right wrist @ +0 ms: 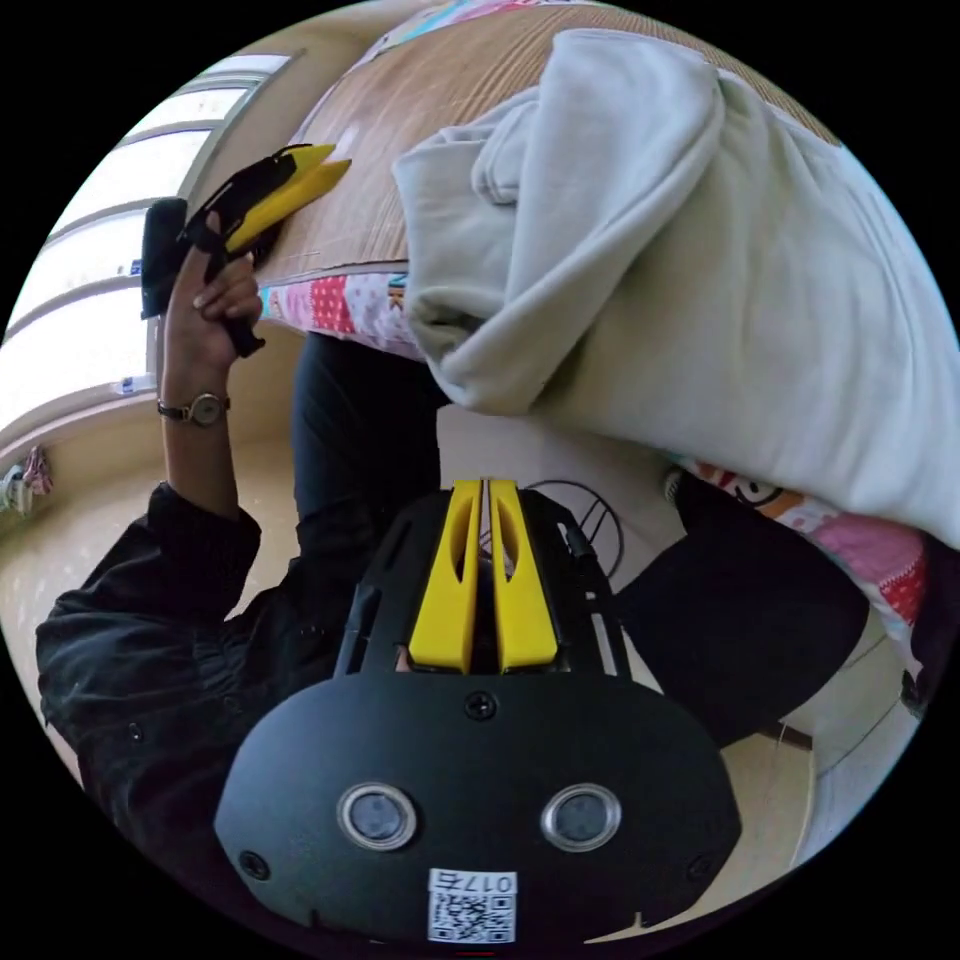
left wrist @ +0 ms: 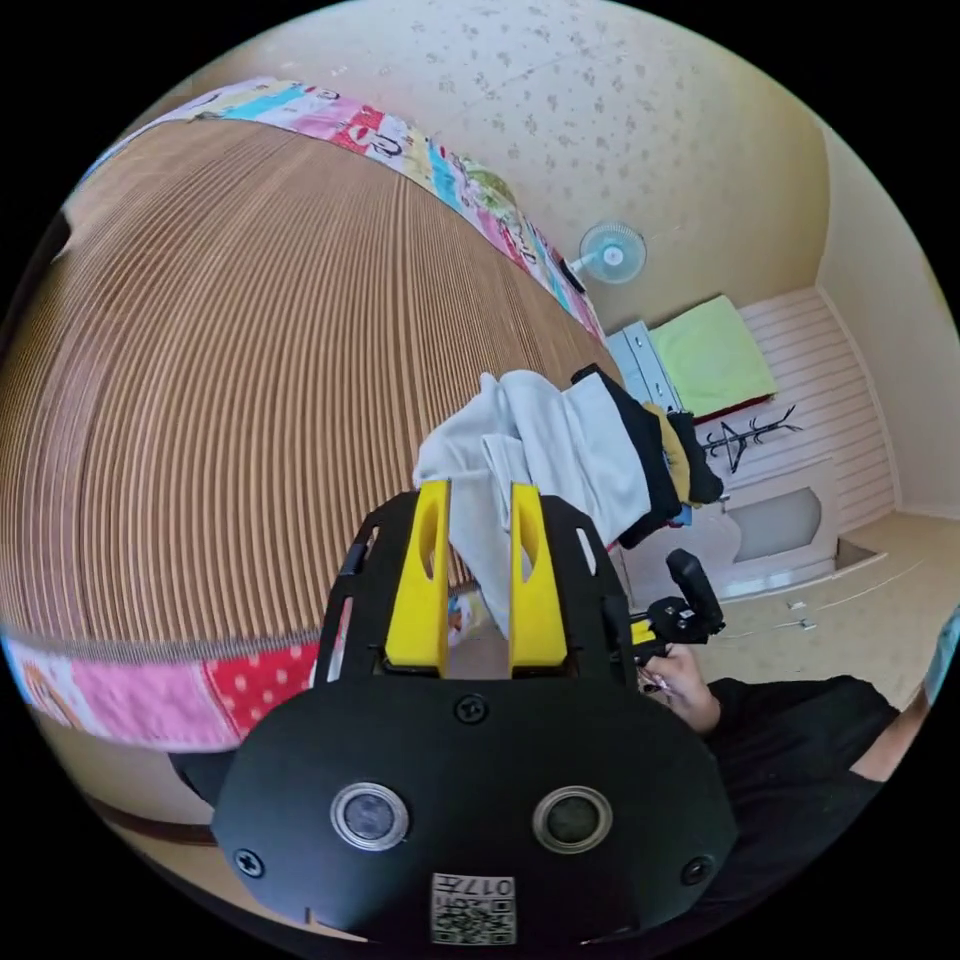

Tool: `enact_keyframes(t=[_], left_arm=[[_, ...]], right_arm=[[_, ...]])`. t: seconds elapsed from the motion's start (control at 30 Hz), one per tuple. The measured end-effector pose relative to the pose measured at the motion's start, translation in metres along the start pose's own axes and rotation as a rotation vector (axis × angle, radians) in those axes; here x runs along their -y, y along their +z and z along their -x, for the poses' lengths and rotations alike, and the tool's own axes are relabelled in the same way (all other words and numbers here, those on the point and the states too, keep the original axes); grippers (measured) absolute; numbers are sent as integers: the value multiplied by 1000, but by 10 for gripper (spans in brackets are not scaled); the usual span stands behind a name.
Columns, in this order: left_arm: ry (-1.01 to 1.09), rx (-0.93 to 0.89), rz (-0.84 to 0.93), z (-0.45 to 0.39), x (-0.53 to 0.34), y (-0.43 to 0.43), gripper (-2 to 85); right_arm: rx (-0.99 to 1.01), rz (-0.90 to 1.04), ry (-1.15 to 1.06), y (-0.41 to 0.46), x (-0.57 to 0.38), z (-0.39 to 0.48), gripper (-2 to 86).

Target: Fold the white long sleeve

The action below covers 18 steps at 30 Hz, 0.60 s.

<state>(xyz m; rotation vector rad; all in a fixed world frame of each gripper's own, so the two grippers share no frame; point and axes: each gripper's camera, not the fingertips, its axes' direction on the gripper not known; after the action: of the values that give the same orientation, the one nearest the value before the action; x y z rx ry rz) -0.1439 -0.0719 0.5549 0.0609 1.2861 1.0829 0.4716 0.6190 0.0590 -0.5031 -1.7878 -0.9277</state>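
**Getting ready to fold the soft white top**

Lying in a lump at the edge of the bed (left wrist: 200, 400), on a ribbed brown mat (left wrist: 250, 330), is the white long sleeve (right wrist: 700, 300). I count one white top. It sits at the end of a small pile, with a black piece (left wrist: 645, 450) and a mustard one (left wrist: 672, 450) beside it.

The top looks thick, soft and floppy, not heavy. It will sag and bunch when lifted, so a hem or shoulder edge looks like the best place to pinch.

There are two grippers. The left gripper (left wrist: 478, 490) has its yellow jaws a little apart, with nothing between them. The right gripper (right wrist: 487, 490) has its jaws closed together, holding nothing.
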Motion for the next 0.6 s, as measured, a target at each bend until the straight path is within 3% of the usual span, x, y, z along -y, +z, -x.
enact_keyframes(t=[0.1, 0.17, 0.23, 0.33, 0.4, 0.47, 0.6], left_arm=[[49, 121, 78, 4, 58, 45, 115], [73, 197, 234, 15, 89, 94, 116], [65, 229, 310, 29, 92, 127, 81], [32, 230, 279, 47, 75, 133, 47], [33, 64, 293, 60, 60, 132, 41], [109, -413, 96, 68, 37, 94, 37], [394, -712, -99, 34, 1, 32, 34]], right_arm=[[0, 101, 82, -1, -1, -33, 7], [47, 126, 114, -3, -9, -49, 6], [124, 86, 100, -12, -21, -58, 5], [293, -39, 20, -37, -45, -67, 4], [443, -229, -87, -71, -72, -73, 3], [509, -377, -120, -100, -96, -81, 3], [512, -700, -283, -169, -163, -81, 4]])
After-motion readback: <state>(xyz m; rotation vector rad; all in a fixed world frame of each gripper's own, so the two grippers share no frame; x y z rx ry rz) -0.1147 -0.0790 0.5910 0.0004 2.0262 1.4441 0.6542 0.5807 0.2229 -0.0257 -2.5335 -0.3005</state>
